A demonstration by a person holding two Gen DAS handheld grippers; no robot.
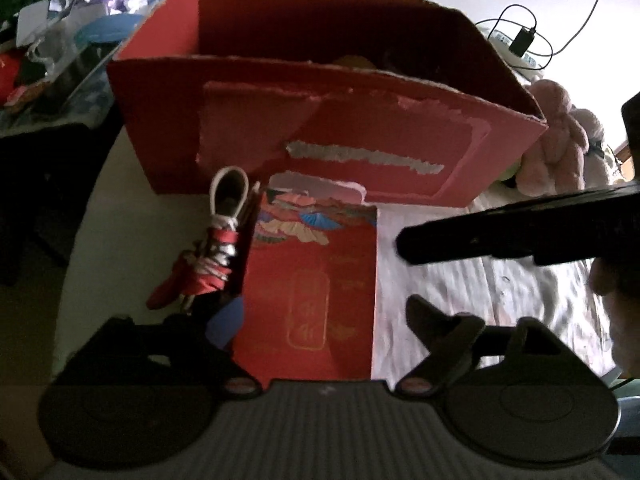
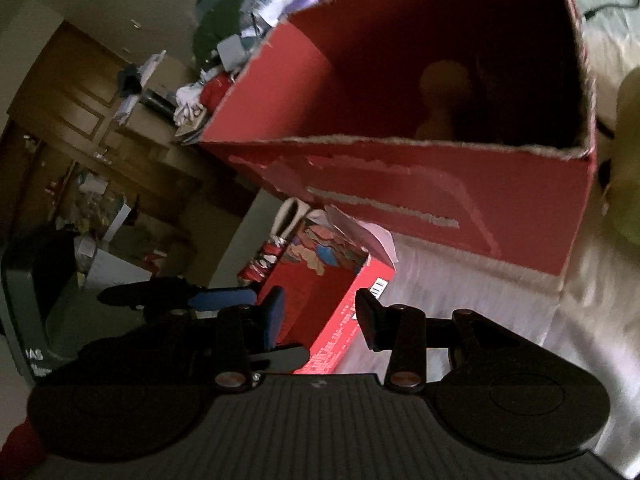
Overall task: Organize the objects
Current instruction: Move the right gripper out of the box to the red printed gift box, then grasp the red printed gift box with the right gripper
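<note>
A small flat red gift box (image 1: 312, 300) with a fan pattern lies on the pale bedsheet in front of a large open red cardboard box (image 1: 320, 120). My left gripper (image 1: 324, 308) is open and straddles the small box. Its blue-padded finger sits at the box's left edge, and the other finger stands clear of the right edge. A bundle of red material tied with white cord (image 1: 216, 256) leans against the small box's left side. My right gripper (image 2: 322, 314) is open beside the small red box (image 2: 332, 296), by its near corner. It shows as a black bar (image 1: 480, 236) in the left wrist view.
A dim rounded object (image 2: 444, 80) rests inside the large box (image 2: 440, 184). Right of the box sit a pink plush toy (image 1: 560, 144) and a charger with cable (image 1: 524, 40). Cluttered items (image 1: 60, 40) pile up at the left, past the bed's edge.
</note>
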